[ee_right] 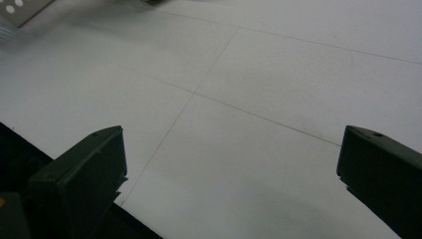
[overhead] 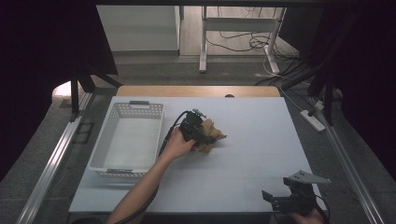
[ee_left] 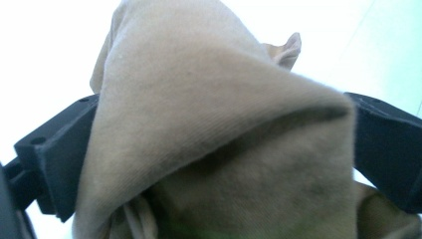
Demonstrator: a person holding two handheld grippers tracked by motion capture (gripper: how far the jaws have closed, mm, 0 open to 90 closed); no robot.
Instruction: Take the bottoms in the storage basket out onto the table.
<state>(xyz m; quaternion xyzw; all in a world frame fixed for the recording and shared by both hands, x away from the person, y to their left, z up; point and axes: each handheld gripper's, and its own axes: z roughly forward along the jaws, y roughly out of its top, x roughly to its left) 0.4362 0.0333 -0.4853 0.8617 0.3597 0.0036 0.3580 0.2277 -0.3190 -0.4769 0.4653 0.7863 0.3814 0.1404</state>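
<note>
A crumpled tan cloth [overhead: 214, 134] lies near the middle of the white table [overhead: 252, 154]. My left gripper [overhead: 207, 138], held by a hand, is down on the cloth. In the left gripper view the cloth [ee_left: 219, 114] bulges up between the two black jaws, which stand wide apart on either side of it; the left gripper [ee_left: 221, 144] is open around it. My right gripper [overhead: 273, 201] rests near the table's front right edge. In its own view the right gripper [ee_right: 231, 164] is open over bare table with nothing between the jaws.
An empty white plastic basket [overhead: 140, 106] stands on the left part of the table, just left of the cloth. Beyond the table's far wooden edge are desk legs and cables on the floor.
</note>
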